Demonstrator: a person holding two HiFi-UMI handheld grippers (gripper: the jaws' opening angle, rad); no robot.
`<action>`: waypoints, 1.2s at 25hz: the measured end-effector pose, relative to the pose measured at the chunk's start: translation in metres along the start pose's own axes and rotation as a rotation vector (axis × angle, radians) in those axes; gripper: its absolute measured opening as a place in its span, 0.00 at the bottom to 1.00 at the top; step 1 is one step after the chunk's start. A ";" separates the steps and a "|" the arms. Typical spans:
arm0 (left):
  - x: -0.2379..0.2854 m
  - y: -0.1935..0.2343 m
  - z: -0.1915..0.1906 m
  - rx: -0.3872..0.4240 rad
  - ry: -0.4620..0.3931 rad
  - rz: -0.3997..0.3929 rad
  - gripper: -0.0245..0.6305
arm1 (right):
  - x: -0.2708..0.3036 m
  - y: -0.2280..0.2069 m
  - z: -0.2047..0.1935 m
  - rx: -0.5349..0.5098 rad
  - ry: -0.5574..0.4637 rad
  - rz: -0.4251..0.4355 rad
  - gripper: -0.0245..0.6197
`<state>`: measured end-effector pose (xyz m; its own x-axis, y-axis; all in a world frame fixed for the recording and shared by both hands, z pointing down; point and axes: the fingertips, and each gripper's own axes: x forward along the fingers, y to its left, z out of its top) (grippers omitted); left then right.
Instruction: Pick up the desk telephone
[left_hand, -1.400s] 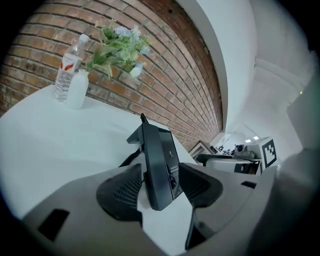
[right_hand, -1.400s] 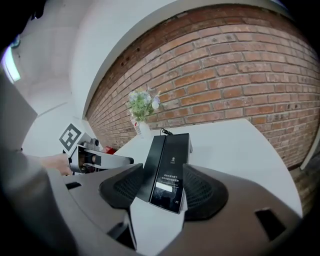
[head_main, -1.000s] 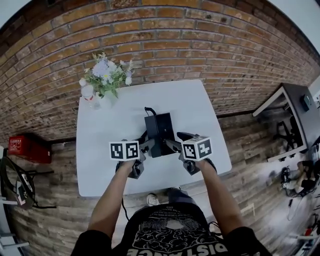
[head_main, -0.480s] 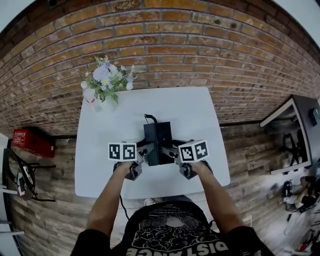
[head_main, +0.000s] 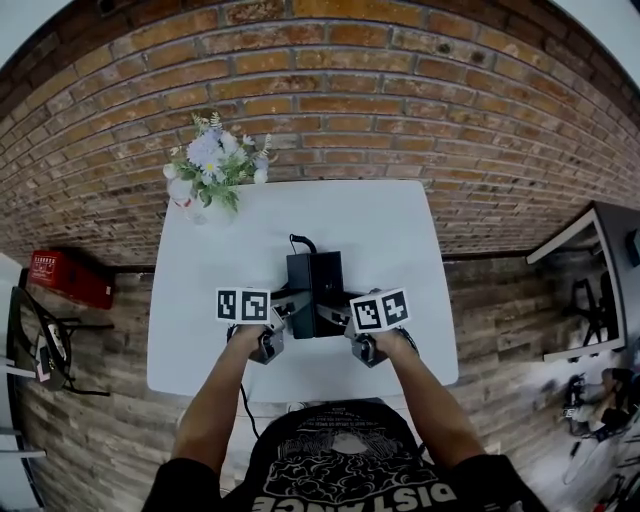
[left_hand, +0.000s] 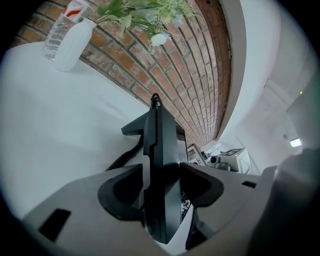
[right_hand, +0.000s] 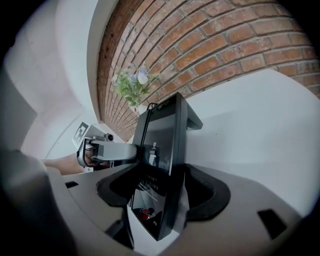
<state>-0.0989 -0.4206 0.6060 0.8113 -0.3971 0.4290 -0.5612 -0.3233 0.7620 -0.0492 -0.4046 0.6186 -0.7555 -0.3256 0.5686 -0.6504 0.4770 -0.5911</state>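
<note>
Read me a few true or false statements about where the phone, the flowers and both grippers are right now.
1. The desk telephone sits on the white table. True.
2. The flowers stand at the table's near right corner. False: they are at the far left corner, by the brick wall.
3. The left gripper has one edge of the telephone between its jaws. True.
4. The right gripper hangs over the floor, away from the telephone. False: its open jaws straddle the telephone's other side.
</note>
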 end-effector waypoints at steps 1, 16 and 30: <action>0.000 0.000 0.000 0.000 0.005 -0.003 0.39 | 0.000 0.000 0.000 0.008 -0.002 0.008 0.47; 0.009 -0.007 -0.001 -0.003 -0.038 -0.048 0.34 | 0.002 -0.001 0.000 0.052 -0.007 0.045 0.47; 0.002 -0.020 0.002 -0.002 -0.077 -0.023 0.34 | -0.010 0.007 0.007 0.022 -0.039 0.049 0.46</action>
<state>-0.0861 -0.4163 0.5904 0.8089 -0.4544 0.3730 -0.5423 -0.3316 0.7720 -0.0470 -0.4036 0.6053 -0.7886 -0.3343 0.5161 -0.6139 0.4754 -0.6301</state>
